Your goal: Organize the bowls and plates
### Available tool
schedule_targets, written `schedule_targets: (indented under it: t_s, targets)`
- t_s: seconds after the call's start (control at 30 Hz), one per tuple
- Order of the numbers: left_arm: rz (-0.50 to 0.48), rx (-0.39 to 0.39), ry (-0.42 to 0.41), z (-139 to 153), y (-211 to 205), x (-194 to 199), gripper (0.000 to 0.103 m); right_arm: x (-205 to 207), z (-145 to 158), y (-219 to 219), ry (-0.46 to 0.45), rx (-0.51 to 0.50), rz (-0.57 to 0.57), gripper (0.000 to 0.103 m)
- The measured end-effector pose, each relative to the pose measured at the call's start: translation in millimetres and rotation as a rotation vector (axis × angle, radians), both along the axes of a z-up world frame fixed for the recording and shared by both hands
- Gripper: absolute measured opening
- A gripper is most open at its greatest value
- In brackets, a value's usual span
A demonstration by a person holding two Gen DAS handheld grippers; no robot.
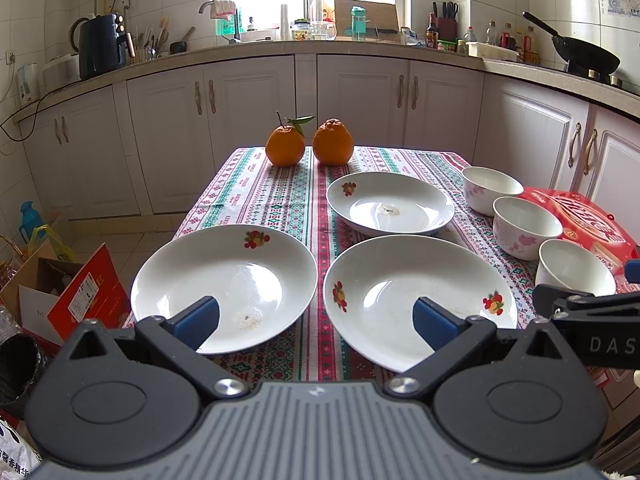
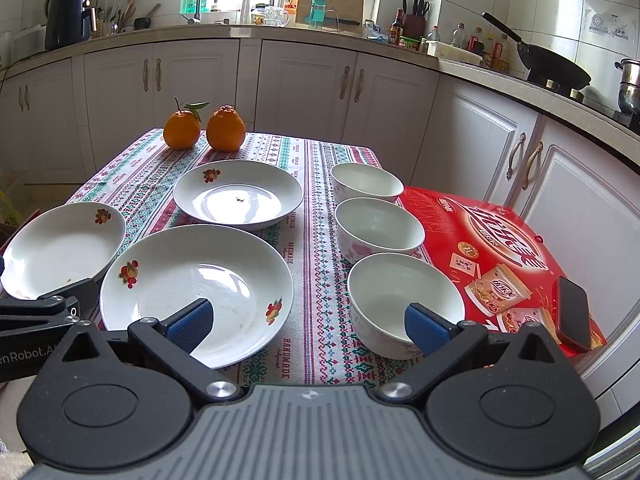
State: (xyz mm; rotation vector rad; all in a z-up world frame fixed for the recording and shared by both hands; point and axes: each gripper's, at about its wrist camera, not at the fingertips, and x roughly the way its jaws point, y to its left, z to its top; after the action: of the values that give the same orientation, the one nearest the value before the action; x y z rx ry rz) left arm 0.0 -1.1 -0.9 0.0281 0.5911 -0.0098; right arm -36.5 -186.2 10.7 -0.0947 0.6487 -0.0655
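Three white plates with fruit prints lie on the patterned tablecloth: a near-left plate (image 1: 224,280) (image 2: 60,248), a near-middle plate (image 1: 416,296) (image 2: 196,284) and a far plate (image 1: 390,202) (image 2: 238,194). Three white bowls with pink flowers stand in a row at the right: far (image 1: 492,188) (image 2: 366,182), middle (image 1: 526,224) (image 2: 378,228), near (image 1: 574,266) (image 2: 404,300). My left gripper (image 1: 316,320) is open and empty, hovering over the near edges of the two near plates. My right gripper (image 2: 308,322) is open and empty, between the near-middle plate and the near bowl.
Two oranges (image 1: 308,144) (image 2: 204,128) sit at the table's far edge. A red box (image 2: 500,256) with a black phone (image 2: 574,312) lies at the right. Cardboard boxes (image 1: 80,292) stand on the floor at the left. Kitchen cabinets (image 1: 360,100) run behind.
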Motion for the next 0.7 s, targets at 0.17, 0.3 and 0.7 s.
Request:
schedule_targets:
  t_s: [0.17,0.3,0.7]
  targets:
    - [0.0,0.0,0.0,-0.1,0.1,0.0,0.102,0.2,0.4,0.0,-0.001,-0.001,-0.001,0.103]
    - [0.0,0.0,0.0,-0.1,0.2,0.0,0.102,0.1,0.4,0.0,-0.001,-0.001,-0.001,0.103]
    - [0.001,-0.001,0.001,-2.5,0.9,1.3,0.102,0.3,0.1,-0.2,0.0,0.0,-0.001,0.103]
